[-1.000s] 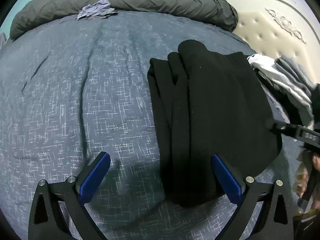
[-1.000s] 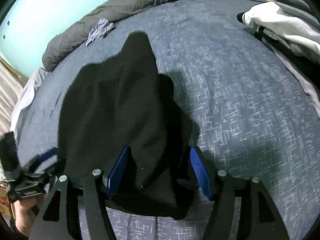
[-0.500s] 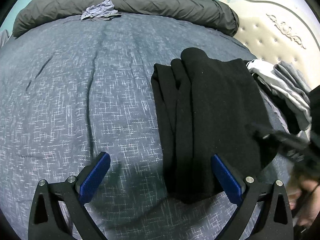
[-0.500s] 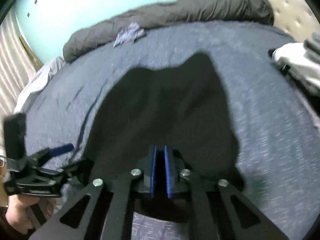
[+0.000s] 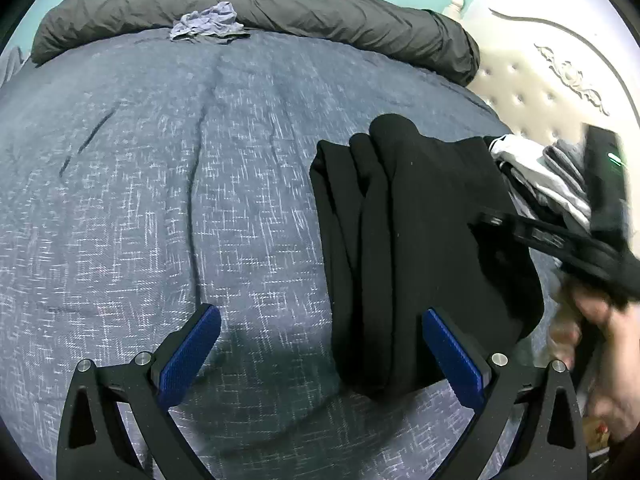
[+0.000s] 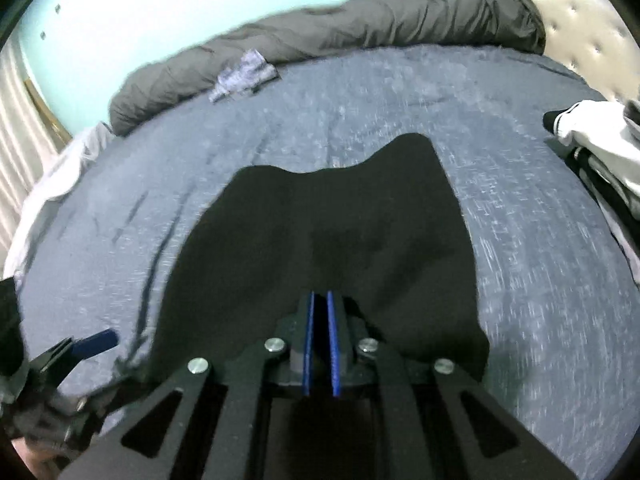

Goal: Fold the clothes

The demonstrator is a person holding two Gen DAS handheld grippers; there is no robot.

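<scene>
A folded black garment [image 5: 420,240] lies on the blue-grey bedspread [image 5: 160,200], right of centre in the left wrist view. My left gripper [image 5: 320,344] hovers open over its near end; its right finger [image 5: 452,360] overlaps the cloth and its left finger is over bare bedspread. In the right wrist view the black garment [image 6: 328,232] spreads ahead. My right gripper [image 6: 320,320] is shut on its near edge, blue pads almost together. The right gripper [image 5: 540,236] also shows from the side, tip on the garment's right part, a hand [image 5: 600,320] behind it.
A rolled dark grey duvet [image 5: 260,4] runs along the bed's far edge, with a small crumpled lilac cloth [image 5: 208,22] against it. A pile of white and grey clothes [image 6: 600,140] sits at the right by the cream tufted headboard [image 5: 560,80]. The left gripper [image 6: 92,340] shows at lower left.
My right gripper went from open around the garment's near edge to shut on it, and its view swung up across the bed. The left gripper stayed open, nearly still.
</scene>
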